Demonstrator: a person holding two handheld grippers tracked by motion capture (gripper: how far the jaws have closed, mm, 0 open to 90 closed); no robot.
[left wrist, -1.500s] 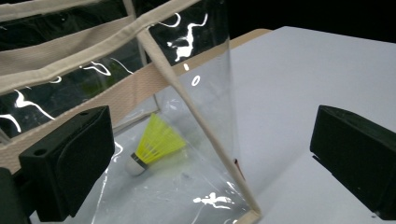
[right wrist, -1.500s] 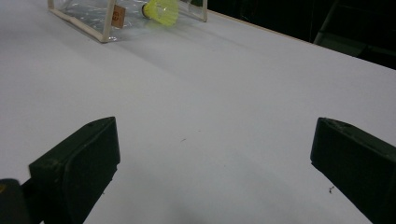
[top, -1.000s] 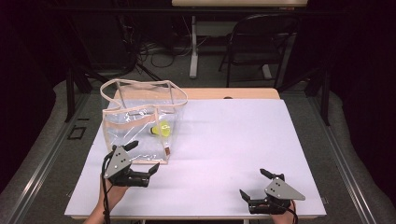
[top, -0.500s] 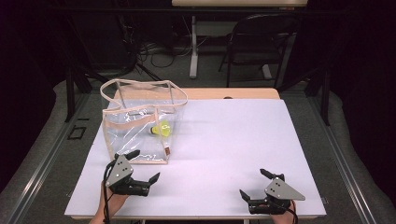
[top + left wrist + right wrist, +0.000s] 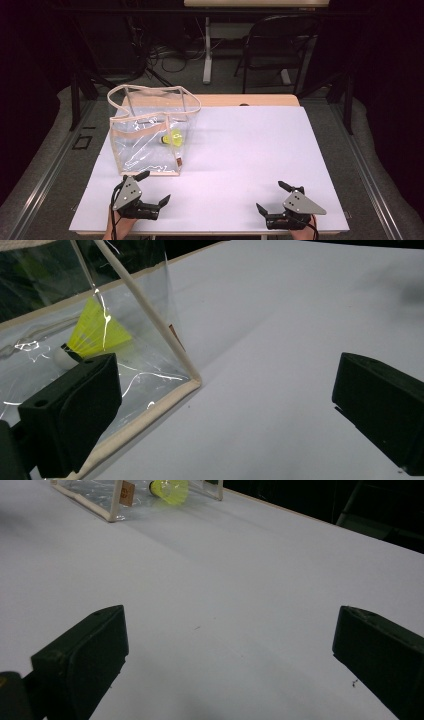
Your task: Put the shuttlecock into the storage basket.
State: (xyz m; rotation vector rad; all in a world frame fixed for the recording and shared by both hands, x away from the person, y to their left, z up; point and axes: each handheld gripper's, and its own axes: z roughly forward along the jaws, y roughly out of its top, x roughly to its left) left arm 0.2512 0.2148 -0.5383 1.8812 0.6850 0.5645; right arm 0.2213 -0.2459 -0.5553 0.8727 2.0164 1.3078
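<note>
Two handheld grippers sit at the near edge of a white table (image 5: 260, 150), each with its jaws spread wide and nothing between them.

Left gripper (image 5: 152, 191): positioned at the near left of the table, just in front of a clear plastic tote bag (image 5: 145, 137) with beige trim and handles. In the high view, one jaw tip points toward the bag's near bottom edge and lies close to it; whether it touches cannot be told. In the left gripper view, the bag's near bottom corner (image 5: 192, 381) lies just ahead of the left-hand jaw, while bare table surface lies between the jaws.

Right gripper (image 5: 272, 197): positioned at the near right of the table, well apart from the bag. In the right gripper view, bare table surface lies between and ahead of the jaws, and the bag's lower edge (image 5: 107, 510) appears far off at the upper left.

Contents of the bag: a yellow shuttlecock (image 5: 172, 138) lies on its side inside the bag, near the bag's right-hand wall. In the left gripper view, the shuttlecock (image 5: 95, 335) is seen through the clear wall, its white cork end just above the left-hand jaw and outside the gap between the jaws. The bag stands upright with its top open.

A dark chair (image 5: 272, 45) stands on the floor beyond the far edge of the table.
</note>
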